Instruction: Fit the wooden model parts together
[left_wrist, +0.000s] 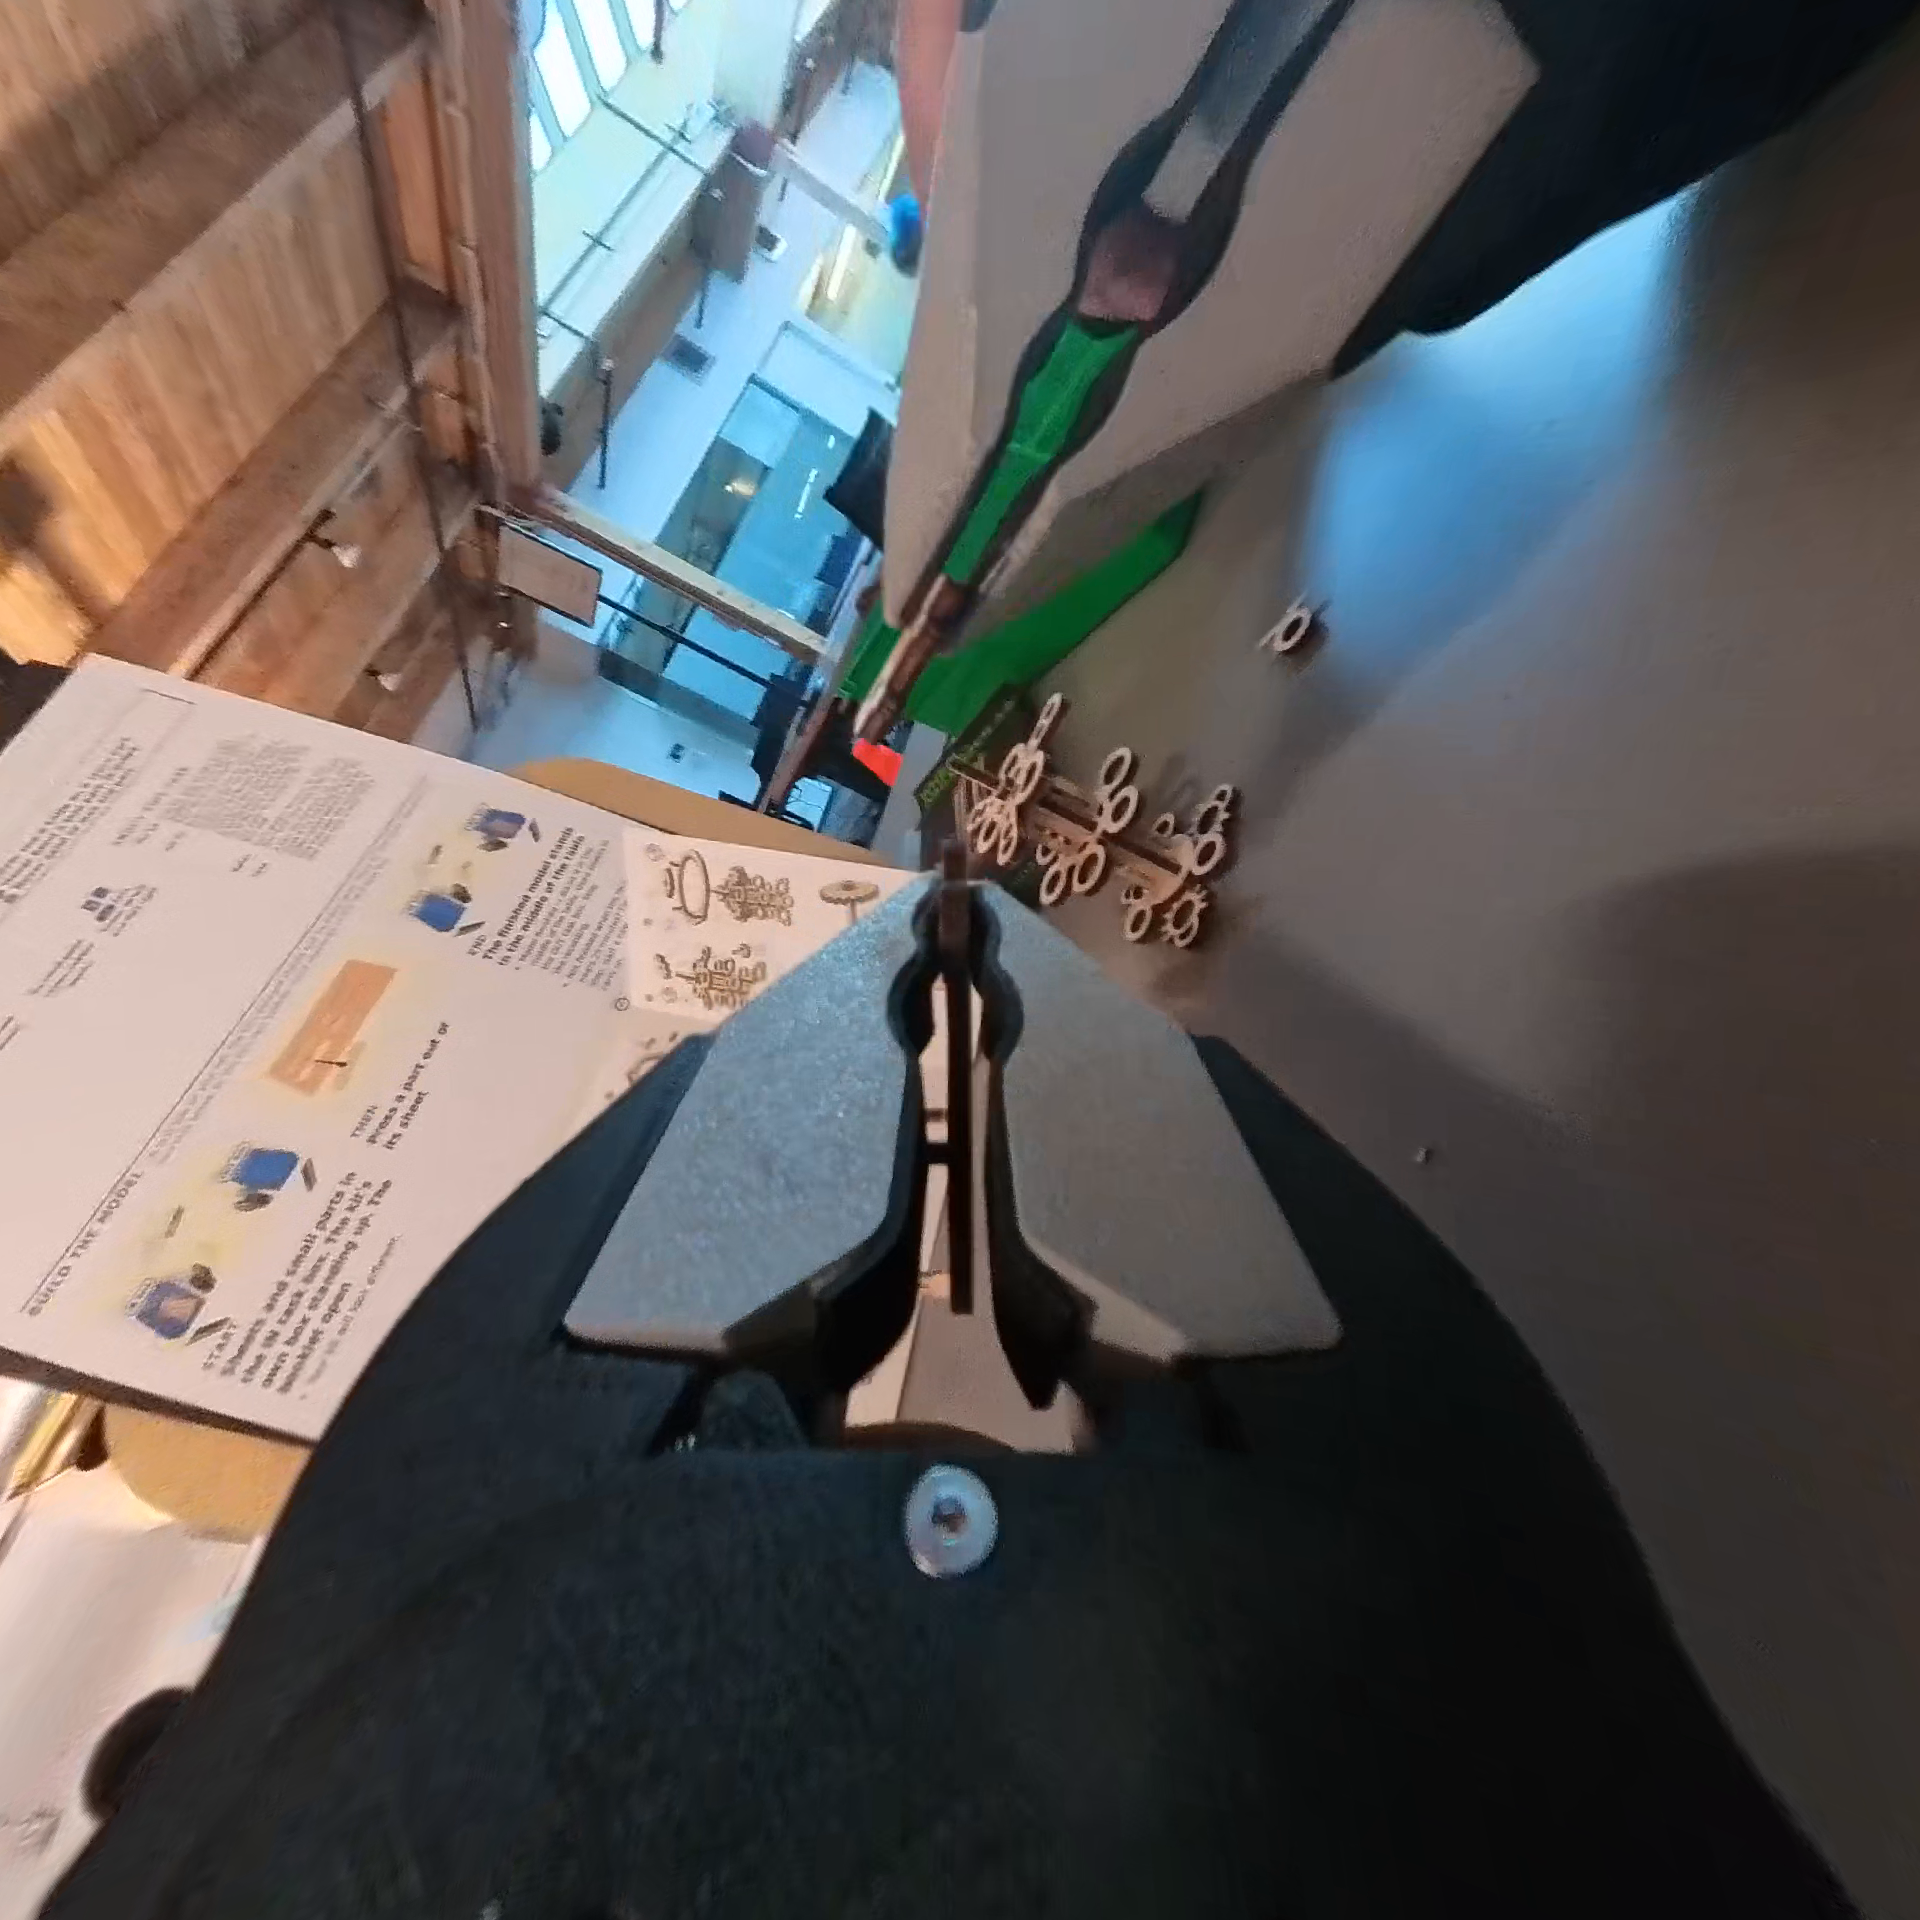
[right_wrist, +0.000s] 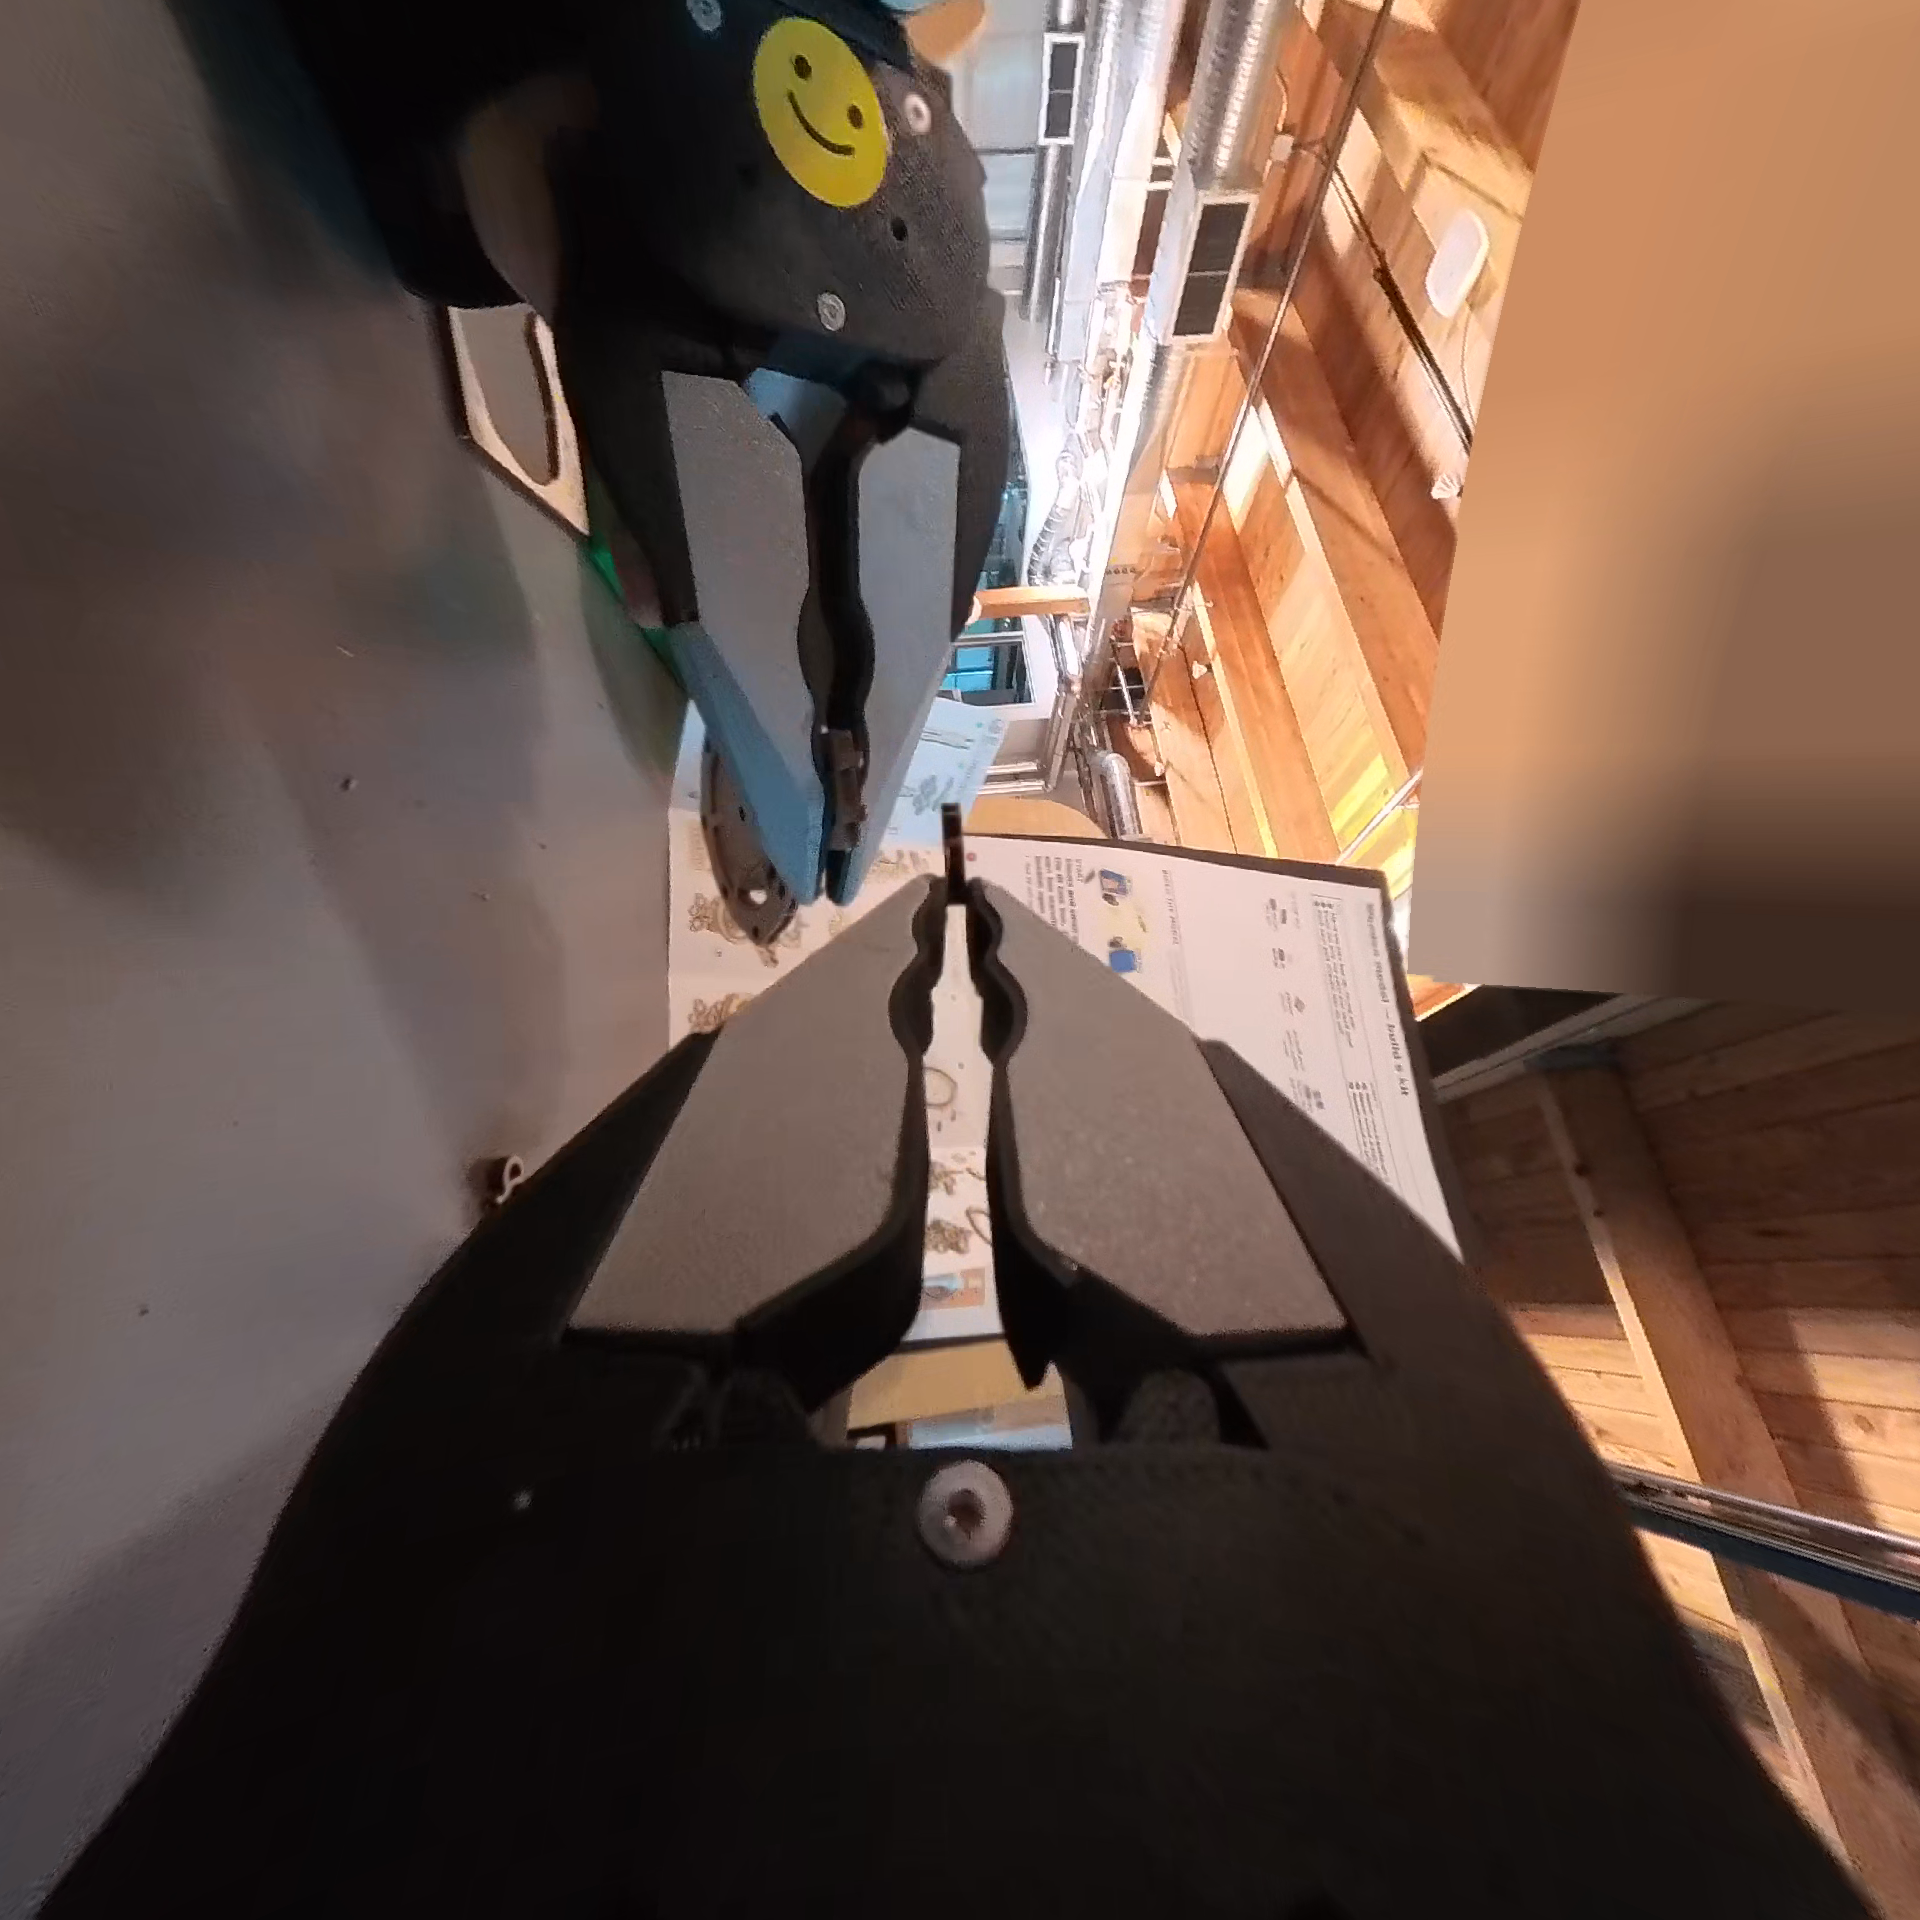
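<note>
In the left wrist view my left gripper (left_wrist: 954, 904) is shut on a thin dark wooden part (left_wrist: 958, 1091), seen edge-on between the fingers. The partly built wooden model (left_wrist: 1101, 852), with looped cut-outs, lies on the grey table (left_wrist: 1558, 831) just beyond its tip. My right gripper (left_wrist: 883, 707) hangs above, also closed. In the right wrist view my right gripper (right_wrist: 953, 894) is shut on a thin dark wooden part (right_wrist: 953, 831) that sticks out past the tips. The left gripper (right_wrist: 831, 883), with a yellow smiley sticker, points toward it, pinching a small wooden piece (right_wrist: 847, 779). The two parts are close but apart.
A printed instruction sheet (left_wrist: 260, 1039) lies to the left, and it also shows in the right wrist view (right_wrist: 1247, 987). A small loose wooden part (left_wrist: 1288, 627) lies on the table. A round wooden disc (right_wrist: 738, 862) and a punched wooden sheet (right_wrist: 520, 416) lie behind the left gripper. A green object (left_wrist: 1039, 644) lies near the model. Some 5 centimeters of space lies between my two pairs of fingers.
</note>
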